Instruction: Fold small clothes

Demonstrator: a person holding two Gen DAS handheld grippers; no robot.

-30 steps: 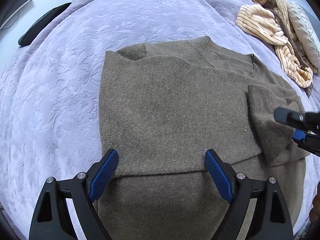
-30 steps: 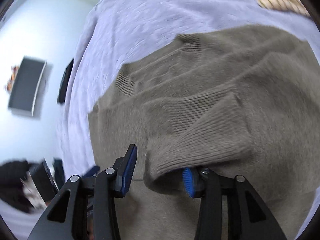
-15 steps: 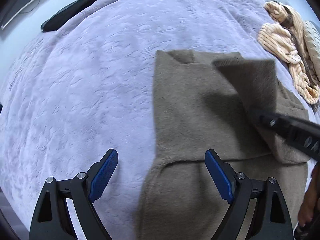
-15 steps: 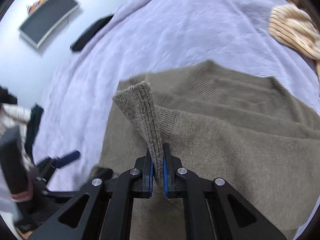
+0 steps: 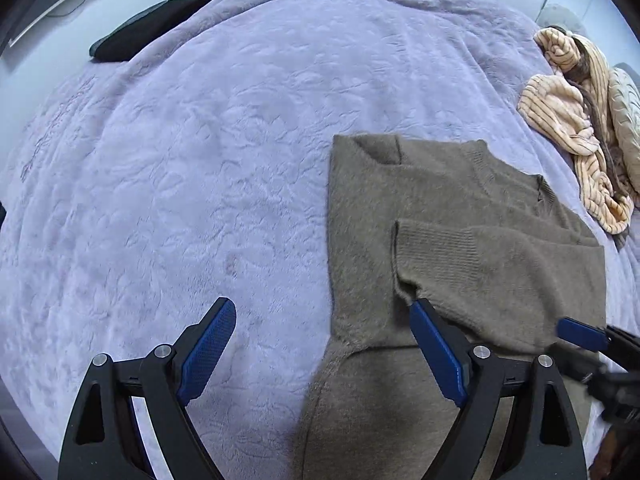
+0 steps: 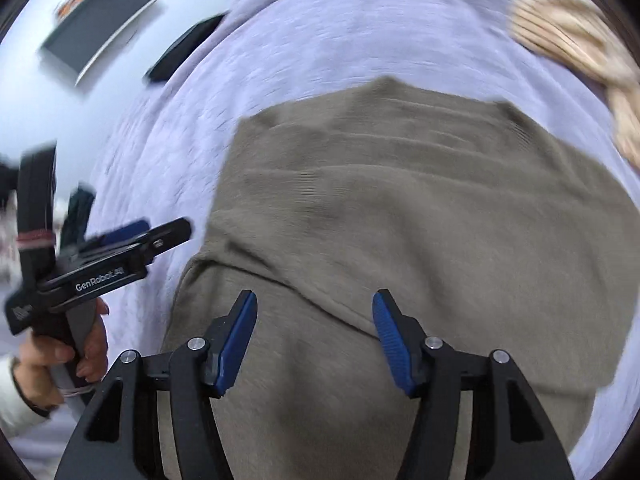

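Note:
A grey-brown knit sweater [image 5: 452, 216] lies partly folded on the lilac blanket [image 5: 200, 160], one sleeve [image 5: 480, 256] laid across its body. My left gripper [image 5: 322, 340] hangs open above the sweater's left edge, nothing between its fingers. In the right wrist view the same sweater [image 6: 400, 208] fills the middle. My right gripper [image 6: 314, 332] is above it with its jaws opening and no cloth between the pads. The right gripper's blue tip [image 5: 582, 334] shows at the right edge of the left wrist view. The left gripper [image 6: 156, 232] appears at left, held by a hand [image 6: 80, 352].
A heap of cream striped clothes [image 5: 576, 128] lies at the far right of the bed. A black flat object [image 5: 148, 28] rests at the blanket's far left edge. A dark monitor [image 6: 96, 28] stands beyond the bed. Bare blanket spreads left of the sweater.
The right gripper had pinched the sleeve and carried it across the sweater; now it has let go and the sleeve lies flat. The left gripper drifted left, staying open.

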